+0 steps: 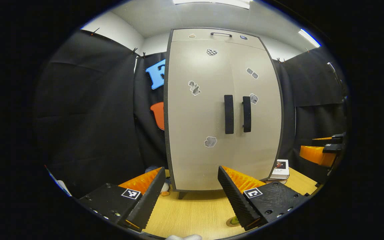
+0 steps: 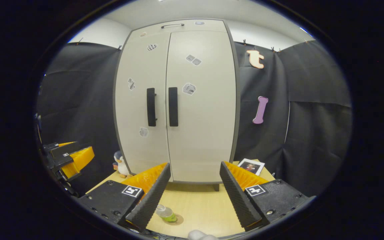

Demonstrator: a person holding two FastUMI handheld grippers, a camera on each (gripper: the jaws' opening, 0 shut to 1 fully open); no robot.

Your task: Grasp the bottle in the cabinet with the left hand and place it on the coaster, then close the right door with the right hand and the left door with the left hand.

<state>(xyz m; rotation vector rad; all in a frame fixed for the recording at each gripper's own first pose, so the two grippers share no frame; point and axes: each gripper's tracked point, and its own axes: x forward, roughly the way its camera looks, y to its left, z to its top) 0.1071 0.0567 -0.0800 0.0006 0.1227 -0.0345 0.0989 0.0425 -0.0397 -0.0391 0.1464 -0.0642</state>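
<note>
Facing the cabinet (image 2: pixel 175 100) with both doors shut, we judge the task at or very near its end: the bottle (image 2: pixel 166 213) stands on the coaster (image 2: pixel 175 220) on the counter (image 2: pixel 198 203), and no door is left to close.

Left tool (image 1: pixel 192 196): fingers apart, nothing between them, pointing at the lower part of the left door (image 1: pixel 198 113). The coaster's edge shows just beside its right finger, low and close in.

Right tool (image 2: pixel 193 196): fingers apart and empty. The bottle sits just ahead of its left finger, close below the tool, not touching it. The other tool hangs far off to its left.

Next move, in our judgement: nothing more than drawing both tools back, clear of the bottle. Risk: the right tool's left finger could knock the bottle if it swings.
</note>
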